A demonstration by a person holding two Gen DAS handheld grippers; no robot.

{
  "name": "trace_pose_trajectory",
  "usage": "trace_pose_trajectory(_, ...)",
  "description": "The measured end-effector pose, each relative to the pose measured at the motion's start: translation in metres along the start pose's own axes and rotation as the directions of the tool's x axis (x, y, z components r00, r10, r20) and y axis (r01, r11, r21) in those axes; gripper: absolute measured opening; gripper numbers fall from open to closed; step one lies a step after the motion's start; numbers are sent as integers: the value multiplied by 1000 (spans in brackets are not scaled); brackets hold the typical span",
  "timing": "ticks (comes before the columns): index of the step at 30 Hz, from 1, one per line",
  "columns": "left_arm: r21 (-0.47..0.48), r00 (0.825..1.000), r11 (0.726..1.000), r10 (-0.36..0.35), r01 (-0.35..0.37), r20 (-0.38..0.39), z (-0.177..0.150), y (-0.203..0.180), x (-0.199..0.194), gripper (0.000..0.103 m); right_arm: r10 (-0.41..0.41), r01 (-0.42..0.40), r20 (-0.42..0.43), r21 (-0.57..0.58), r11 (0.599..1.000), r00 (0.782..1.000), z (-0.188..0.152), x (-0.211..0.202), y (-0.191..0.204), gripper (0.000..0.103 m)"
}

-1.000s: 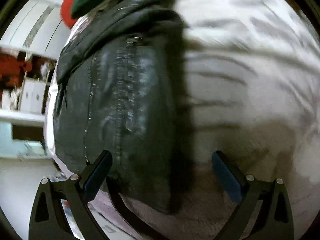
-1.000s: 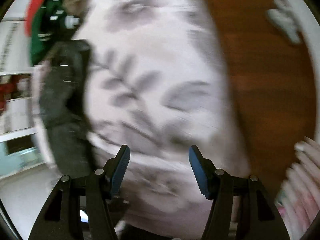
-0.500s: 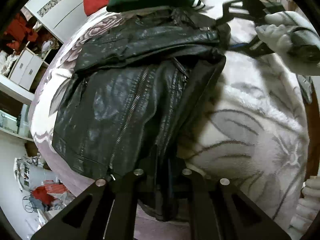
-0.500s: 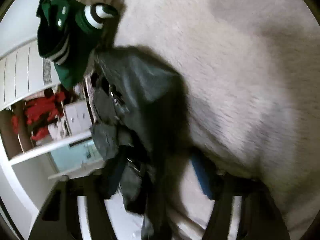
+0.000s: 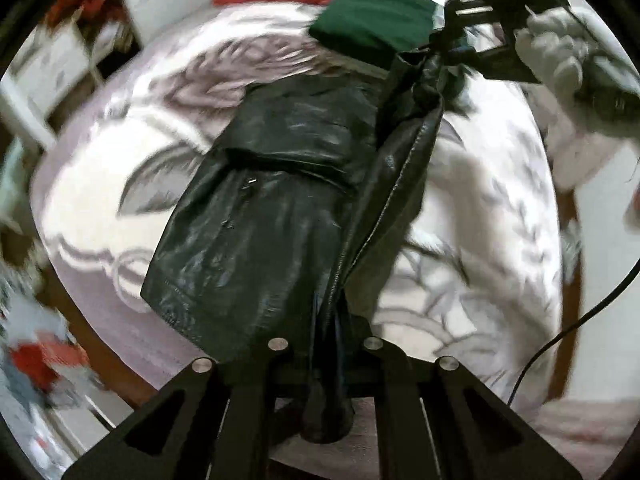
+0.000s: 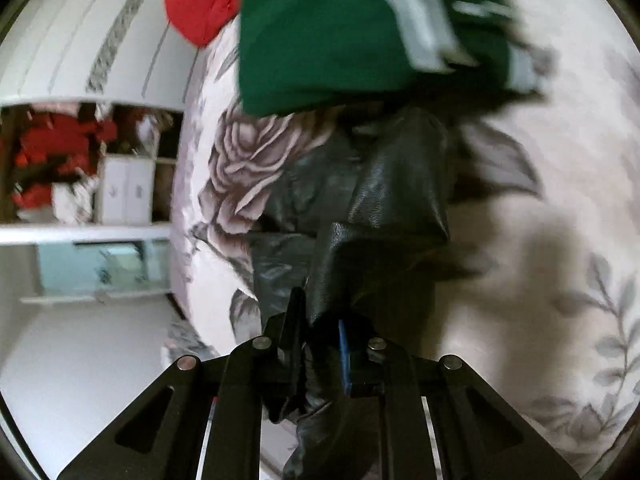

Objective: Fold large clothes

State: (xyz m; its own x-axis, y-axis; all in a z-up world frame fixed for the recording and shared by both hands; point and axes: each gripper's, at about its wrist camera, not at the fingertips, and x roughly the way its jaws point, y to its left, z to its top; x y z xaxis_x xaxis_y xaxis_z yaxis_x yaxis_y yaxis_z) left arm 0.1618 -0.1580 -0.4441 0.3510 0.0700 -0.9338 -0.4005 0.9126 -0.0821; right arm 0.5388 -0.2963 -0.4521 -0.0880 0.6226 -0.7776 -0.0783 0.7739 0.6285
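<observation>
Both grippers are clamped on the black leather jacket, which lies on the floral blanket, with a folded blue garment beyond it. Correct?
Not quite: the folded garment beyond the black leather jacket is green, not blue, as the right wrist view shows. The rest holds: left gripper and right gripper both clamp the jacket on the floral blanket.

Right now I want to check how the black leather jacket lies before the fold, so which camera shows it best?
The left wrist view: it shows the black leather jacket spread over the floral blanket, one edge lifted. The right wrist view shows only a bunched fold below the green garment.
</observation>
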Motion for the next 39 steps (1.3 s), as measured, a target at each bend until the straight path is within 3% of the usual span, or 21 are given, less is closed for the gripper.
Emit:
trace_pose_trajectory(3,-105,998,993,-54,50,-29,22,53,13,5,-86,85,-31,-32,996,996,14,45,51,15)
trace_pose_trajectory(5,-199,992,975,-116,102,-59,32,96,29,5,-144,142,-59,-46,989,988,25,84,81,15)
trace_pose_trajectory(8,-277,982,952,-162,129,-98,41,150,57,5,-241,234,-93,-86,969,966,37,152,119,15)
trace_pose_trajectory(13,-321,967,936,-201,142,-157,47,205,116,6,-379,366,-93,-126,922,921,38,232,134,15)
trace_pose_trajectory(16,-354,940,913,-282,201,-194,42,222,149,11,-416,405,-99,-117,907,904,41,248,132,17)
trace_pose_trajectory(18,-380,918,887,-352,263,-185,39,231,150,13,-408,394,-122,-121,911,905,42,247,132,24)
trace_pose_trajectory(20,-423,884,845,-432,327,-179,35,243,142,21,-346,329,-159,-122,936,925,43,238,133,39)
trace_pose_trajectory(22,-464,853,807,-489,365,-180,28,255,130,25,-216,199,-172,-107,974,961,37,210,132,60)
trace_pose_trajectory(24,-485,834,775,-530,405,-151,19,268,115,33,-127,117,-155,-76,990,980,24,174,124,69)
trace_pose_trajectory(26,-496,820,749,-560,439,-120,15,277,109,48,-106,99,-132,-61,993,986,8,145,110,71)
trace_pose_trajectory(27,-499,815,739,-570,452,-105,15,279,110,50,-95,89,-126,-50,995,987,-3,132,97,74)
trace_pose_trajectory(31,-512,764,692,-637,509,-102,25,273,140,51,-100,103,-149,10,995,984,-42,120,36,77)
trace_pose_trajectory(32,-500,763,700,-636,509,-114,28,268,149,51,-97,104,-169,33,994,981,-52,125,15,77)
trace_pose_trajectory(33,-477,772,722,-622,501,-131,32,263,156,51,-99,109,-186,45,993,977,-61,132,0,77)
trace_pose_trajectory(35,-429,795,771,-581,470,-174,36,251,166,51,-70,88,-223,71,994,972,-73,149,-27,79)
trace_pose_trajectory(36,-412,805,787,-565,460,-182,38,248,167,51,-54,75,-234,82,994,971,-78,160,-37,86)
trace_pose_trajectory(39,-354,848,831,-506,430,-158,42,237,160,48,69,-32,-250,147,989,966,-83,188,-62,91)
